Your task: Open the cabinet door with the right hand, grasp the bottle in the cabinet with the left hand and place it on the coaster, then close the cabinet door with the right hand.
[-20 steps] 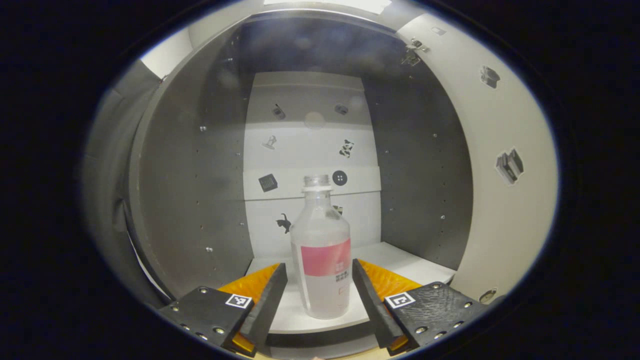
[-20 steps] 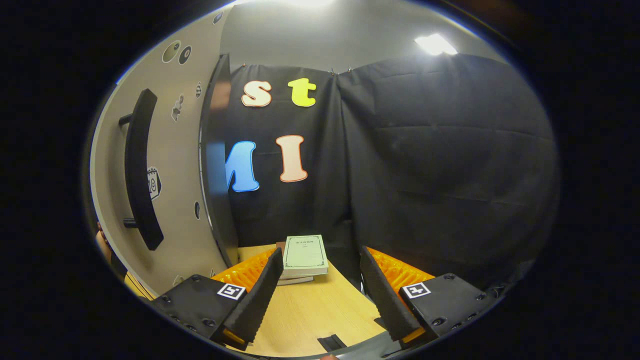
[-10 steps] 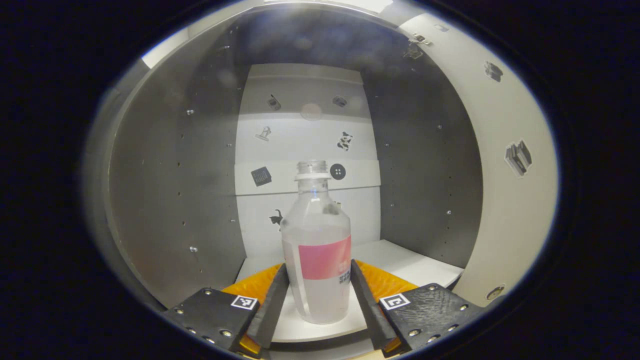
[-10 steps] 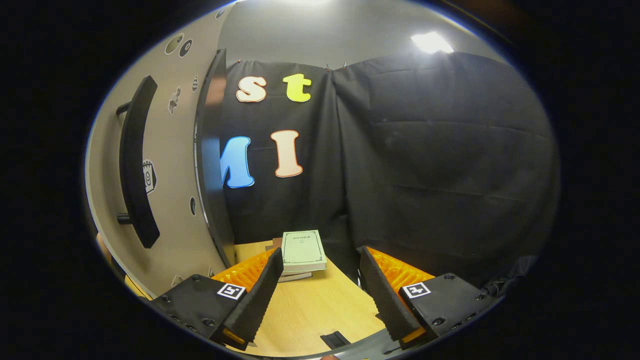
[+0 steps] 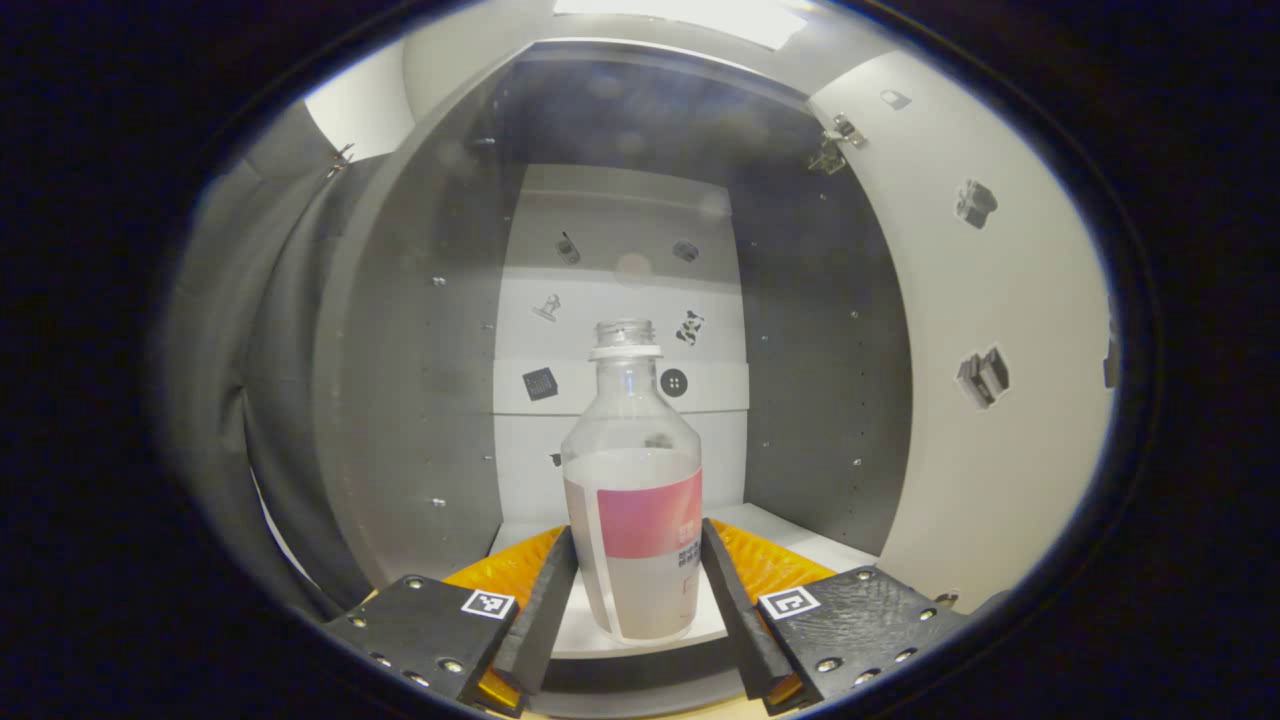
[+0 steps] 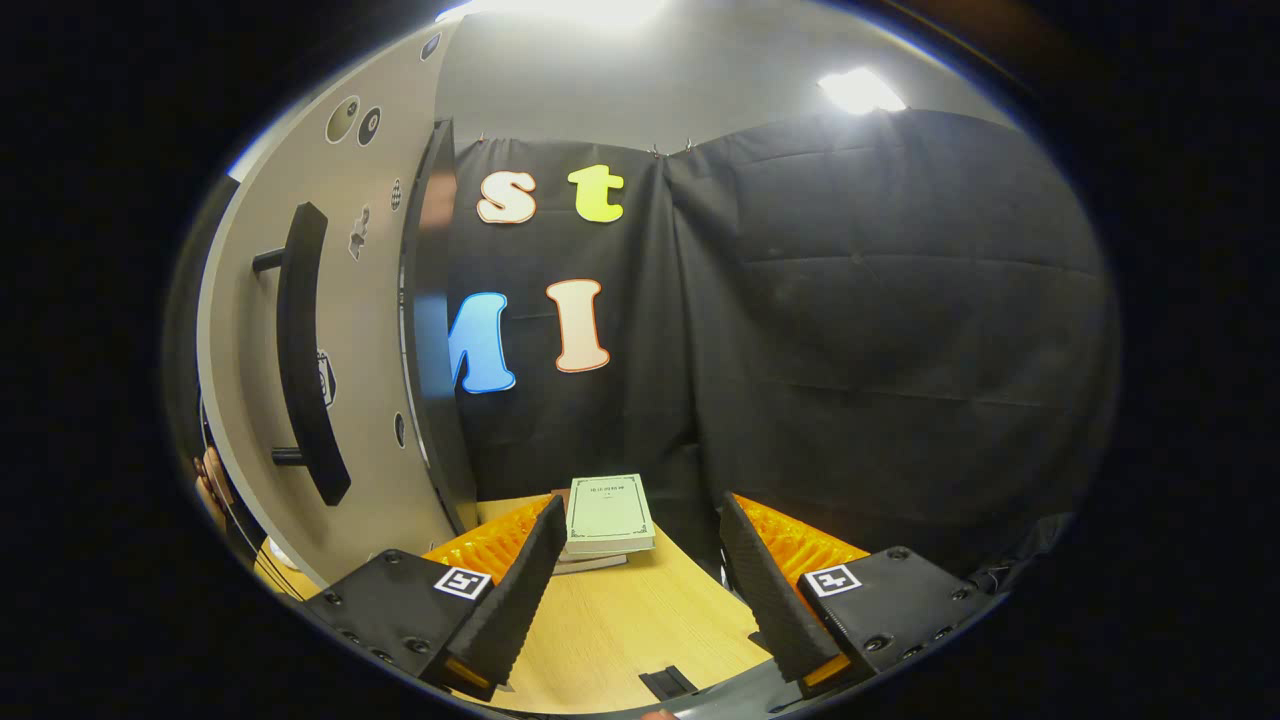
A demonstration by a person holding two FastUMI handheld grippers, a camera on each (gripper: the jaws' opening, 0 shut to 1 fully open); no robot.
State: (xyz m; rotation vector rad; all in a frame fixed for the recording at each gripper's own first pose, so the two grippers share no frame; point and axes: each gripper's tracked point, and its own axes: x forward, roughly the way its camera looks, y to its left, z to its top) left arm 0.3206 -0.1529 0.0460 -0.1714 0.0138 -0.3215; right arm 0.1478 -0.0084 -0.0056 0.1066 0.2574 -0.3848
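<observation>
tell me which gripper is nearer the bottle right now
Left. The left gripper has its fingers against both sides of the bottle at the cabinet's front edge. The right gripper hangs open over the table, beside the cabinet door.

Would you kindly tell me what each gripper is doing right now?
Left gripper: shut on the bottle, both fingers against its sides.
Right gripper: open, holding nothing, above the table.

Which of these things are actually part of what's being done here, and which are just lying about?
Part of the job:
- bottle, gripped between the left tool fingers
- cabinet it stands in
- cabinet door, open, with its handle
- right tool, open, holding nothing

Just lying about:
- stack of books on the wooden table
- small stickers on the cabinet's back wall
</observation>
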